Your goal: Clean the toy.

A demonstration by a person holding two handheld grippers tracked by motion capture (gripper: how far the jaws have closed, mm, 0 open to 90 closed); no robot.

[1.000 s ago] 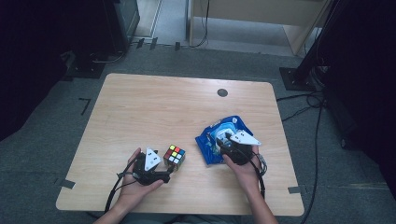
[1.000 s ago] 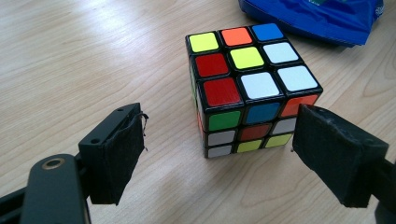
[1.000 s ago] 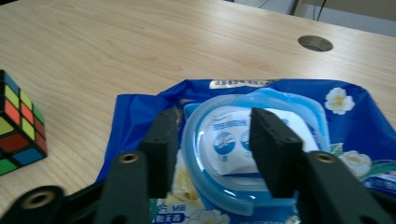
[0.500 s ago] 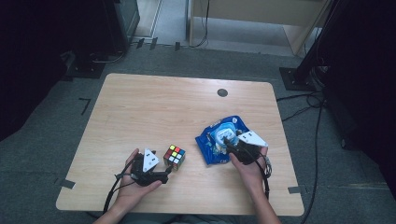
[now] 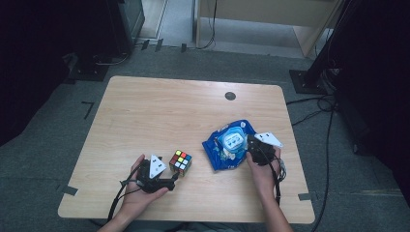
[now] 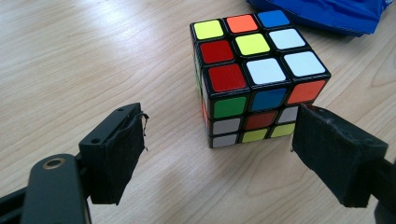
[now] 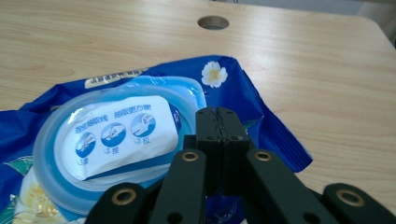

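Left gripper (image 6: 219,154) resting low on the bench (image 5: 159,116), fingers (image 6: 114,156) spread wide on either side of the puzzle cube (image 6: 254,77), not pressing it; cube just ahead of the pads, near the front edge of the bench. Right gripper (image 7: 217,116) over the blue wipes pack (image 7: 233,88), fingers having just snapped together, clenched on nothing visible, tips above the edge of the round plastic lid (image 7: 56,154). Pack lying just right of the cube, apart from it.

Probably working at the lid flap. To do it well: bring the closed tips down to the lip of the lid, catch it from the side nearest the hand, lift gently so the soft pack does not drag along. Better to keep the left side parked and clear of the cube unless the pack needs steadying.
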